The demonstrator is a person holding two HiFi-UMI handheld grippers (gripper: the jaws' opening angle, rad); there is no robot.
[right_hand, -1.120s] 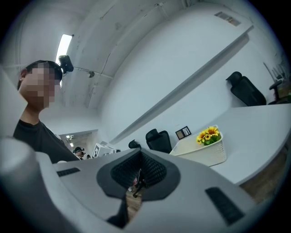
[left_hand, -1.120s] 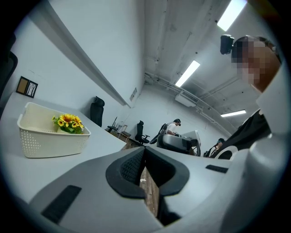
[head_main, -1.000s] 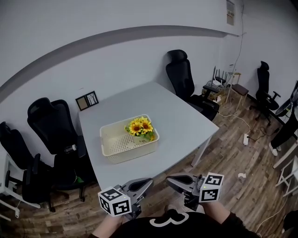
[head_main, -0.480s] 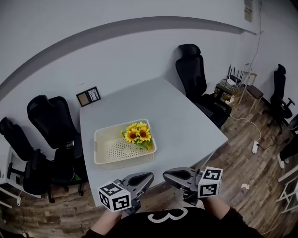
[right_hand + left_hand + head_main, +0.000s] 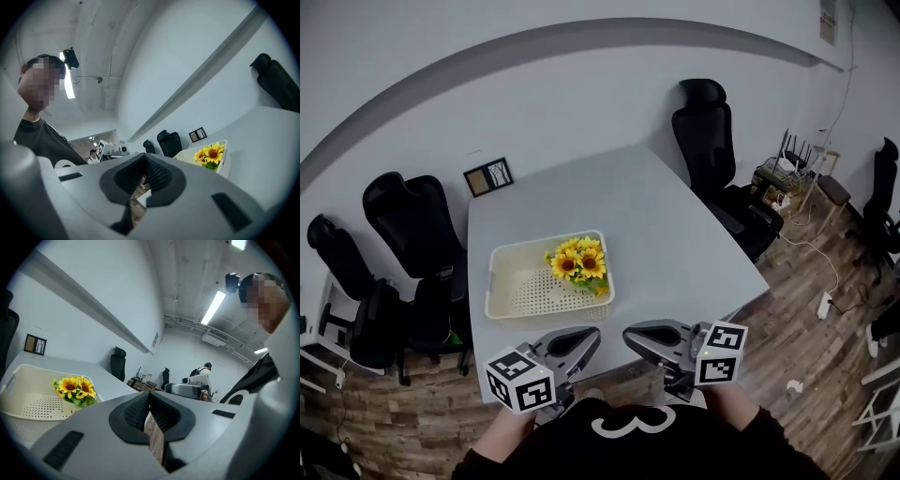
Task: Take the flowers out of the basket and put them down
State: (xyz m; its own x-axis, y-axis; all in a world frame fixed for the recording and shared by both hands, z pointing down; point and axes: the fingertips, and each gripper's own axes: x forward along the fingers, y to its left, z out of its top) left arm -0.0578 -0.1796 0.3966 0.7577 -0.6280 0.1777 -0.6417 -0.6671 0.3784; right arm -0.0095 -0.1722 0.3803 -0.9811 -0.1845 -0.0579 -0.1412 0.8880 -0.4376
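Note:
A bunch of yellow sunflowers stands in the right end of a cream perforated basket on the grey table. Both grippers hang in front of my chest, short of the table's near edge and well apart from the basket. My left gripper is shut with nothing in it, and so is my right gripper. The left gripper view has its pads pressed together, with the flowers far off to the left. From the right gripper the flowers sit to the right.
A small framed picture stands at the table's far left corner. Black office chairs stand to the left and behind the table. Wooden floor, cables and a power strip lie to the right.
The head view has swung, so table and basket now sit further left and lower in the picture. Both grippers stay shut and low near my chest.

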